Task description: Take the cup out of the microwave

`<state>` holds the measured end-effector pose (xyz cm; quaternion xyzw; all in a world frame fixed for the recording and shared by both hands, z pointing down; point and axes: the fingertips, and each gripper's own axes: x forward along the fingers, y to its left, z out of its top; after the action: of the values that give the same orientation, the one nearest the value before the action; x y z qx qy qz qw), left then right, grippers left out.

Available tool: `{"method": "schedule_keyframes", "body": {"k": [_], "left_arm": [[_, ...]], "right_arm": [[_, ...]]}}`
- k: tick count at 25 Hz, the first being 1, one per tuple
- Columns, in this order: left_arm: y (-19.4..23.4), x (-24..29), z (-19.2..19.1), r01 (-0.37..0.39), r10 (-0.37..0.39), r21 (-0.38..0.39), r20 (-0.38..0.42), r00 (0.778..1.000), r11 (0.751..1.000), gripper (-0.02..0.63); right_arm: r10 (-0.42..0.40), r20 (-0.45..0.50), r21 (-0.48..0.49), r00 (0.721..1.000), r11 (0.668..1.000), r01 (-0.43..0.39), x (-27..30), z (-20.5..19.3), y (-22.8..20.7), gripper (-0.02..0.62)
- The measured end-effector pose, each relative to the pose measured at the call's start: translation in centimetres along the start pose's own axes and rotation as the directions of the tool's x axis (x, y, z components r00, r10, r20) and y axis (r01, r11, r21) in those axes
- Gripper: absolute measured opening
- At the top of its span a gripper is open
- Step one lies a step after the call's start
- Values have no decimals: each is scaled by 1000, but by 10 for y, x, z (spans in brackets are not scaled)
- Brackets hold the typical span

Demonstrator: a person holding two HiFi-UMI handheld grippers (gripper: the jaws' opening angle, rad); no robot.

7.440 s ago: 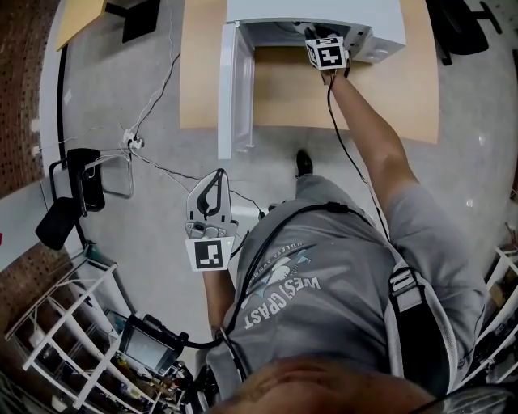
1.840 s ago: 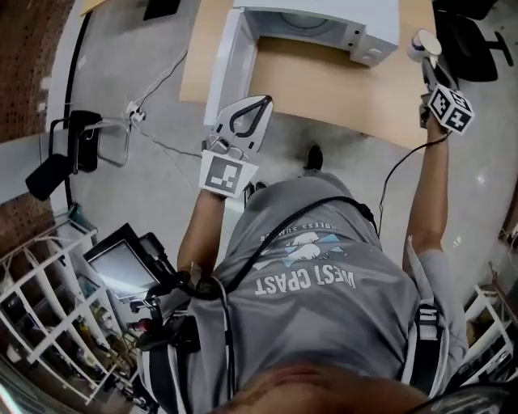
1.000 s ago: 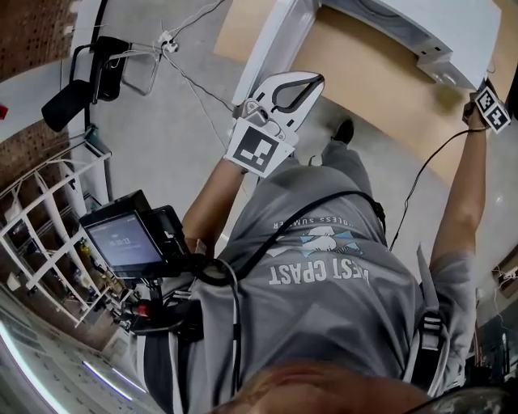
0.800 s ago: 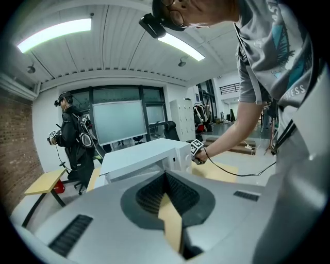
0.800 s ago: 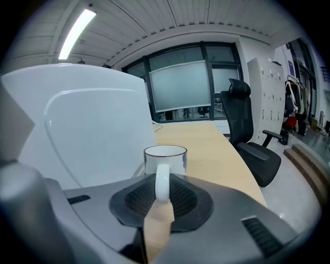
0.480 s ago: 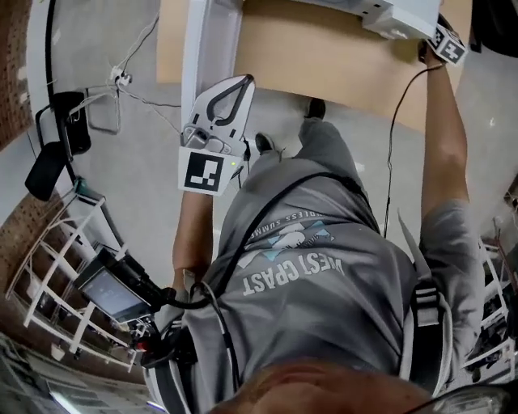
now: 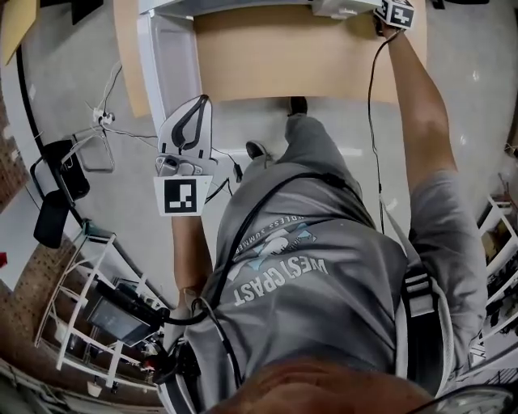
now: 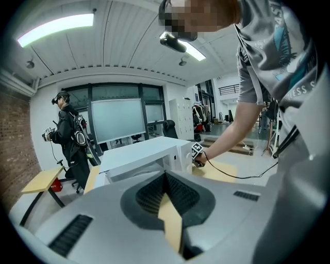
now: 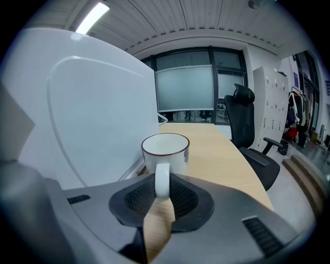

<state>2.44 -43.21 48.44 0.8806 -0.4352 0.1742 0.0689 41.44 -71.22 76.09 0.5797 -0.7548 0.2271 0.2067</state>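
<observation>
A white cup (image 9: pixel 165 149) with a dark rim stands upright in the right gripper view, beside the microwave's white side wall (image 9: pixel 93 113). My right gripper (image 9: pixel 162 180) is shut on the cup's handle; the jaws hide the cup's base. In the head view only that gripper's marker cube (image 7: pixel 396 11) shows, at the table's far right edge next to the microwave (image 7: pixel 243 5). The microwave door (image 7: pixel 170 65) hangs open to the left. My left gripper (image 7: pixel 197 102) hangs over the floor near the door, shut and holding nothing (image 8: pixel 165 175).
The wooden table (image 7: pixel 275 57) runs on past the cup (image 9: pixel 221 154). A black office chair (image 9: pixel 250 134) stands at its far right. Cables (image 7: pixel 113 129), a black chair (image 7: pixel 61 186) and a white rack (image 7: pixel 89 323) are on the floor. A person in black (image 8: pixel 69 139) stands behind.
The right gripper has left the microwave's inside with the cup and now sits by the microwave's right side. The head view has swung. The left gripper hangs lower, beside the open door.
</observation>
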Motion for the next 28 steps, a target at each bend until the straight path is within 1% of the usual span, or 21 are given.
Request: {"method": "schedule_keyframes", "body": {"k": [3,6,7,8,10,16,20,25,28], "left_arm": [[7,1,-6,-4,4,5,-12,1000,1000,43],[3,-10,-2,-4,4,15,-6,1000,1000,43],[0,-17,2,-4,4,17,-3,1000,1000,43],[-1,-24,5,-5,5,20,0,1000,1000,43],[1,-34,9,-9,9,22,8,1000,1000,43],[-5,-58,21,-17,16,36,34,999,999,43],[-5,-75,12,-11,9,40,63,998,999,43],[-5,-108,-7,7,-12,48,97,995,999,43],[-2,-116,-14,10,-17,53,134,991,999,43]], "right_arm": [[-4,-9,8,1000,1000,4,2,4,2,75],[-16,-8,10,1000,1000,16,-9,8,4,78],[-20,-6,9,1000,1000,20,-13,10,5,94],[-25,-5,9,1000,1000,25,-18,11,5,126],[-34,-3,9,999,999,34,-27,14,6,150],[-60,-3,11,998,998,60,-51,24,7,150],[-75,5,10,997,997,75,-68,28,12,150],[-89,59,-8,994,996,90,-105,32,39,149],[-128,120,-36,984,990,134,-124,45,46,149]]}}
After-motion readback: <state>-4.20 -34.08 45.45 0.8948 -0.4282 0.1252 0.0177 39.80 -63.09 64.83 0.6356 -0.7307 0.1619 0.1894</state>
